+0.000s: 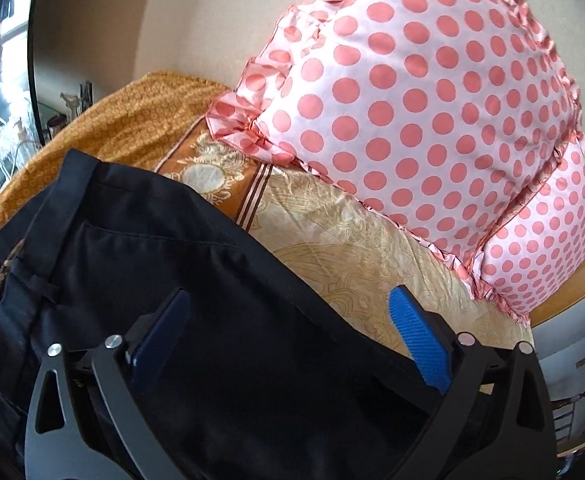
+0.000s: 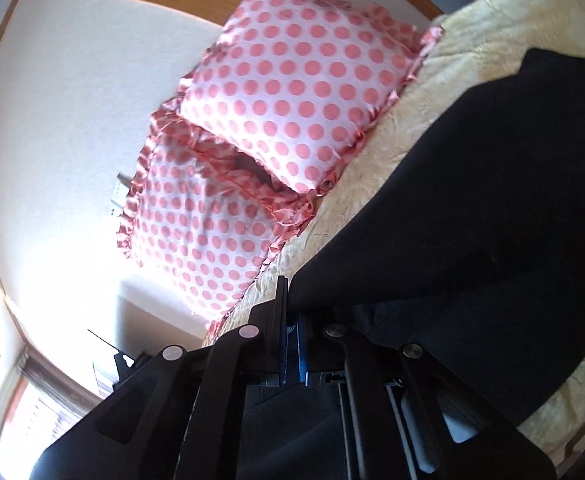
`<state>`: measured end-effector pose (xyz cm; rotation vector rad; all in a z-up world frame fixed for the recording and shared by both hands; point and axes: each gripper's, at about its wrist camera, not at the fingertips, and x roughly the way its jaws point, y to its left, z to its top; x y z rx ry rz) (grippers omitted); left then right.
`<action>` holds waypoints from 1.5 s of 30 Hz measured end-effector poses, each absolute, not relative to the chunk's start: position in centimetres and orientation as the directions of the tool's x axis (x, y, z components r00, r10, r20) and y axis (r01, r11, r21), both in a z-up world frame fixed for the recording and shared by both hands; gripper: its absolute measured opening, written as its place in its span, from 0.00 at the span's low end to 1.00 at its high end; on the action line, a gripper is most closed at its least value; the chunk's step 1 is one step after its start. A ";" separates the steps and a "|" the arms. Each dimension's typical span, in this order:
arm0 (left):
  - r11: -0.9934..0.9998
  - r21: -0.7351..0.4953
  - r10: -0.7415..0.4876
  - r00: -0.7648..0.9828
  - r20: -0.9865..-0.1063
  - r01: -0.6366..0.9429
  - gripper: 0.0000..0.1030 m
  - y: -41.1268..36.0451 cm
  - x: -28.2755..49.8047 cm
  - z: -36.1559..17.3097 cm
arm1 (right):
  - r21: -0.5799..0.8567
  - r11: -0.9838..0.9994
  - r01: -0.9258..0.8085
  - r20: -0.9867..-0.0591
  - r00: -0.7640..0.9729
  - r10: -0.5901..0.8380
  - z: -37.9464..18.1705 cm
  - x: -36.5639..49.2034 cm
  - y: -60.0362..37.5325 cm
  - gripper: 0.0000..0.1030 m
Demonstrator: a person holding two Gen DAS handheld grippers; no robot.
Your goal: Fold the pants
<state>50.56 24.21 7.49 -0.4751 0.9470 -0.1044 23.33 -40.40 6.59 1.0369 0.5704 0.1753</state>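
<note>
The black pants (image 1: 196,264) lie spread on the bed, over a cream bedspread (image 1: 352,256) with a pale gold woven pattern. The waistband end, with its belt loops and a slit pocket seam, sits under the left tool (image 1: 288,308), while another stretch of the same dark cloth runs up and away past the right tool (image 2: 290,300).

The left tool stands wide, its two blue ribbed pads (image 1: 416,336) well apart and holding nothing; one pad hovers over the black fabric, the other over the bedspread just beside the pants' edge. The right tool is drawn nearly together, and an edge of the pants appears to run down into the narrow slot between its blue pads. I take that as a pinch on the cloth, though the contact itself is partly hidden by the fingers.

It looks like an early fold in hand: one edge is gripped on the right, and the left has yet to take hold. The next move probably calls for the left tool to straddle the near edge by the waistband and close on it, so both can lift and carry the cloth over together.

The pants are a smooth, matte, thin weave that drapes in soft creases and should slide easily. Behind them two satin polka-dot pillows (image 1: 432,120), pink on white with ruffled edges, lean against the wall, and an orange textured blanket (image 1: 132,120) bunches at the far side.
</note>
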 end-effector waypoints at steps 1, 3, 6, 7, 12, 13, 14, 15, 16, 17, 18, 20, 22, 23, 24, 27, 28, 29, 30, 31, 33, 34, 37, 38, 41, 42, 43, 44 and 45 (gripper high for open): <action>0.880 -0.457 -0.315 0.558 -0.767 -0.130 0.84 24.2 51.3 7.0 | 0.845 0.522 0.121 -0.365 0.843 0.396 6.7 23.4 -40.3 0.04; 0.860 -0.480 -0.352 0.480 -0.803 -0.172 0.75 24.1 52.9 5.6 | 0.839 0.532 0.113 -0.363 0.845 0.393 6.8 23.7 -40.2 0.04; 0.846 -0.480 -0.362 0.408 -0.838 -0.234 0.62 23.9 54.7 3.4 | 0.841 0.530 0.105 -0.358 0.843 0.401 6.7 24.0 -40.3 0.04; 0.834 -0.489 -0.369 0.401 -0.839 -0.256 0.54 24.0 55.2 2.8 | 0.842 0.529 0.102 -0.357 0.842 0.405 6.7 23.8 -40.4 0.04; 0.802 -0.504 -0.360 0.413 -0.836 -0.321 0.15 24.7 56.1 1.5 | 0.832 0.547 0.086 -0.359 0.836 0.414 6.8 23.4 -40.3 0.04; 0.794 -0.511 -0.362 0.418 -0.833 -0.330 0.10 25.0 55.9 1.4 | 0.835 0.544 0.085 -0.357 0.836 0.417 6.7 23.5 -40.3 0.04; 0.783 -0.526 -0.367 0.437 -0.821 -0.332 0.09 25.2 55.4 1.6 | 0.835 0.543 0.083 -0.355 0.836 0.418 6.7 23.6 -40.4 0.04; 0.779 -0.536 -0.367 0.457 -0.810 -0.324 0.08 25.3 54.9 2.0 | 0.836 0.542 0.081 -0.352 0.837 0.419 6.8 23.7 -40.5 0.04; 0.782 -0.539 -0.363 0.474 -0.802 -0.312 0.08 25.5 54.3 2.5 | 0.837 0.542 0.078 -0.349 0.839 0.419 6.9 23.7 -40.6 0.04; 0.783 -0.547 -0.360 0.503 -0.786 -0.295 0.08 25.6 53.2 3.5 | 0.837 0.542 0.074 -0.345 0.841 0.418 7.0 23.7 -40.8 0.04; 0.784 -0.555 -0.355 0.533 -0.768 -0.278 0.07 25.7 52.0 4.5 | 0.836 0.545 0.068 -0.340 0.844 0.416 7.2 23.7 -41.0 0.04; 0.788 -0.571 -0.347 0.601 -0.720 -0.229 0.07 25.9 48.6 7.0 | 0.833 0.551 0.056 -0.327 0.853 0.407 7.7 23.5 -41.7 0.04; 0.786 -0.592 -0.344 0.669 -0.659 -0.179 0.07 26.2 44.0 9.4 | 0.832 0.553 0.044 -0.311 0.862 0.401 8.2 23.2 -42.4 0.04; 0.781 -0.604 -0.344 0.696 -0.630 -0.160 0.07 26.3 41.8 10.3 | 0.831 0.555 0.038 -0.306 0.865 0.397 8.6 23.0 -42.8 0.04; 0.783 -0.606 -0.336 0.725 -0.602 -0.140 0.07 26.3 39.2 11.2 | 0.830 0.557 0.032 -0.300 0.868 0.396 8.8 22.8 -43.1 0.04; 0.819 -0.565 -0.268 0.801 -0.536 -0.104 0.08 25.5 30.6 12.5 | 0.817 0.577 0.013 -0.291 0.873 0.392 9.7 21.9 -44.1 0.04; 0.824 -0.557 -0.249 0.815 -0.523 -0.105 0.08 25.2 27.9 12.1 | 0.815 0.579 0.010 -0.289 0.873 0.392 9.8 21.6 -44.4 0.04; 0.822 -0.558 -0.238 0.825 -0.513 -0.110 0.08 25.1 25.8 11.7 | 0.813 0.582 0.006 -0.291 0.871 0.396 9.9 21.3 -44.6 0.04; 0.815 -0.567 -0.227 0.833 -0.505 -0.121 0.09 25.0 23.7 11.0 | 0.809 0.587 0.007 -0.298 0.867 0.399 9.9 21.1 -44.7 0.04; 0.807 -0.574 -0.213 0.840 -0.498 -0.136 0.09 25.0 21.7 10.0 | 0.806 0.592 0.011 -0.308 0.861 0.404 9.8 20.9 -44.6 0.04; 0.789 -0.589 -0.190 0.840 -0.508 -0.177 0.10 25.4 19.3 8.2 | 0.804 0.594 0.012 -0.325 0.846 0.423 9.3 20.8 -44.4 0.04; 0.769 -0.608 -0.195 0.834 -0.516 -0.196 0.10 25.8 18.6 7.0 | 0.803 0.595 0.019 -0.340 0.835 0.432 9.0 20.7 -44.2 0.04; 0.746 -0.619 -0.183 0.819 -0.544 -0.245 0.09 26.0 17.3 3.9 | 0.798 0.602 0.022 -0.360 0.819 0.448 8.6 20.2 -43.8 0.04; 0.742 -0.621 -0.174 0.822 -0.542 -0.253 0.09 26.0 16.7 3.4 | 0.794 0.608 0.024 -0.366 0.817 0.445 8.6 19.8 -43.9 0.04; 0.746 -0.601 -0.123 0.827 -0.549 -0.288 0.09 25.6 15.5 1.7 | 0.776 0.629 0.048 -0.398 0.811 0.429 8.4 18.5 -44.2 0.04; 0.755 -0.583 -0.109 0.820 -0.562 -0.300 0.09 25.4 15.7 1.1 | 0.760 0.647 0.065 -0.427 0.801 0.420 8.1 18.1 -44.2 0.04; 0.767 -0.560 -0.096 0.807 -0.583 -0.313 0.10 25.0 16.0 0.4 | 0.746 0.660 0.083 -0.457 0.785 0.418 7.7 17.9 -44.3 0.04; 0.778 -0.544 -0.085 0.804 -0.588 -0.316 0.11 24.9 16.1 0.0 | 0.734 0.671 0.104 -0.492 0.763 0.420 7.3 17.9 -44.3 0.04; 0.793 -0.523 -0.067 0.808 -0.585 -0.313 0.13 24.6 16.1 0.1 | 0.728 0.675 0.119 -0.516 0.743 0.426 6.8 17.7 -44.2 0.04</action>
